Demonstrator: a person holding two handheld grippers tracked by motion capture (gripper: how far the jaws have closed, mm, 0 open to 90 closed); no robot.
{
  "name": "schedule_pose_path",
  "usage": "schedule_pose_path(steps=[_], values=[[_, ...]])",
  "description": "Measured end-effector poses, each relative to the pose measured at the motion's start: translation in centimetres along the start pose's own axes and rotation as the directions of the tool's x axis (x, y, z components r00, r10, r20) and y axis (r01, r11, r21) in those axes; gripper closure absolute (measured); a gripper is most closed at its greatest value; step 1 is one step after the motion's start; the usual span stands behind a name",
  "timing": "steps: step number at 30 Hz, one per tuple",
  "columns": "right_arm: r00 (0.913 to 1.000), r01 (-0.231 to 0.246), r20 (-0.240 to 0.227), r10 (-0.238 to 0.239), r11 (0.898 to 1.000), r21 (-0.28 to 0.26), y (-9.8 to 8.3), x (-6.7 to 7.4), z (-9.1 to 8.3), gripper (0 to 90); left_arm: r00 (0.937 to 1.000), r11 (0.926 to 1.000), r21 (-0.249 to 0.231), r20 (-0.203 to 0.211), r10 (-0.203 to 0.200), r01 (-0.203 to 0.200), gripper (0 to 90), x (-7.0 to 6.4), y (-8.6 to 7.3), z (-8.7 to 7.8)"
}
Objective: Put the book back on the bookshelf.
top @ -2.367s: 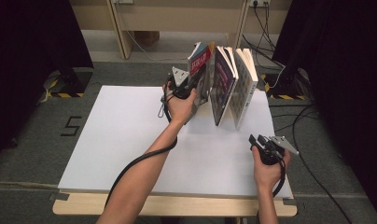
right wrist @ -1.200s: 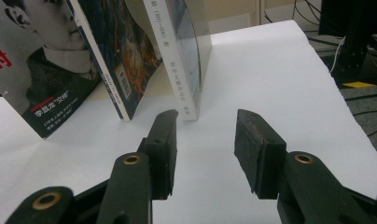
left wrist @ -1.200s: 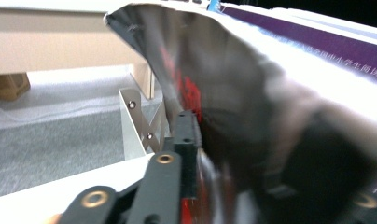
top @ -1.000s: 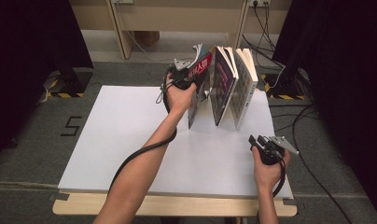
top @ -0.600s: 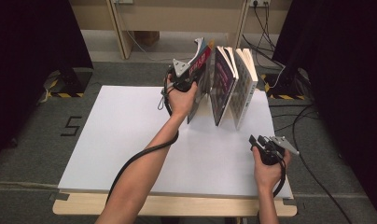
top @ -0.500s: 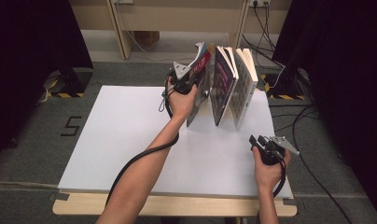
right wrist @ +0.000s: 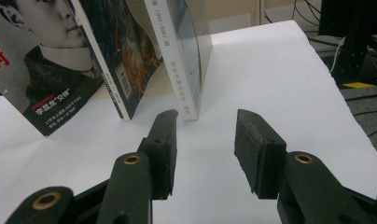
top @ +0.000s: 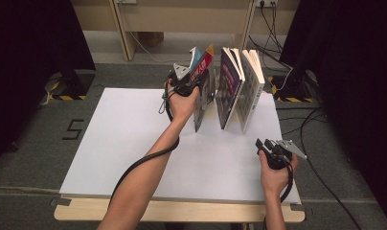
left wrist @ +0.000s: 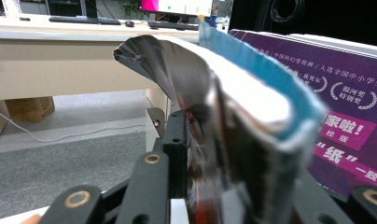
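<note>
The thin red-and-blue-covered paperback book (top: 202, 81) stands on its lower edge near the far side of the white table (top: 119, 139), long axis upright, leaning slightly, its top pointing away from the person. It is leftmost in a row beside a purple-covered book (top: 228, 86) and a pale-covered book (top: 251, 88). The left gripper (top: 184, 82) straddles its top edge; the jaws have just been opening, the book between them, its cover curling. The right gripper (top: 273, 149) rests near the front edge, jaws moderately apart and empty.

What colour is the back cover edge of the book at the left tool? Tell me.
Light blue along the cover edge of the book, with white page edges under it; the left gripper view shows it best.
</note>
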State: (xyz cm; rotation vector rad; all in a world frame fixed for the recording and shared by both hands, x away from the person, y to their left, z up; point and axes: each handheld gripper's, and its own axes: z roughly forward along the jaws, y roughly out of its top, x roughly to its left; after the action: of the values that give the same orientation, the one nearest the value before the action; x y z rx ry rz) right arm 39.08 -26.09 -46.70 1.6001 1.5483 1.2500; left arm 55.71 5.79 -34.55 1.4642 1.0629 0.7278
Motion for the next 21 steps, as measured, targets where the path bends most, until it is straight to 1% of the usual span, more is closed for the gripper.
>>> schedule_pose_path(steps=[3,4,5,8,13,21], values=[[1.0000,0.004,0.002,-0.004,1.000,0.002,0.0,0.0,0.1,59.8,1.0000,1.0000,0.007,0.009,0.001,-0.001,64.8,0.0,0.1,0.0],[1.0000,-0.002,0.001,0.002,1.000,0.004,-0.1,0.0,0.1,59.9,1.0000,1.0000,0.007,0.009,0.001,-0.001,63.2,0.0,0.1,0.0],[1.0000,-0.002,0.001,0.002,1.000,0.004,-0.1,0.0,0.1,59.9,0.9999,1.0000,0.008,0.011,0.000,0.000,63.2,0.0,0.1,-0.1],[1.0000,0.002,0.003,-0.002,1.000,0.004,-0.1,0.0,0.1,59.8,0.9999,0.9999,0.013,0.014,-0.006,0.006,57.8,0.0,0.2,-0.2],[1.0000,0.000,0.002,0.000,1.000,0.004,-0.1,0.0,0.0,59.8,0.9997,0.9999,0.010,0.023,0.001,-0.001,55.1,-0.2,0.6,-0.7],[1.0000,0.004,0.001,-0.004,1.000,0.008,-0.1,0.1,0.0,59.8,0.9996,0.9997,0.023,0.026,0.009,-0.010,49.3,-0.2,0.7,-1.4]])
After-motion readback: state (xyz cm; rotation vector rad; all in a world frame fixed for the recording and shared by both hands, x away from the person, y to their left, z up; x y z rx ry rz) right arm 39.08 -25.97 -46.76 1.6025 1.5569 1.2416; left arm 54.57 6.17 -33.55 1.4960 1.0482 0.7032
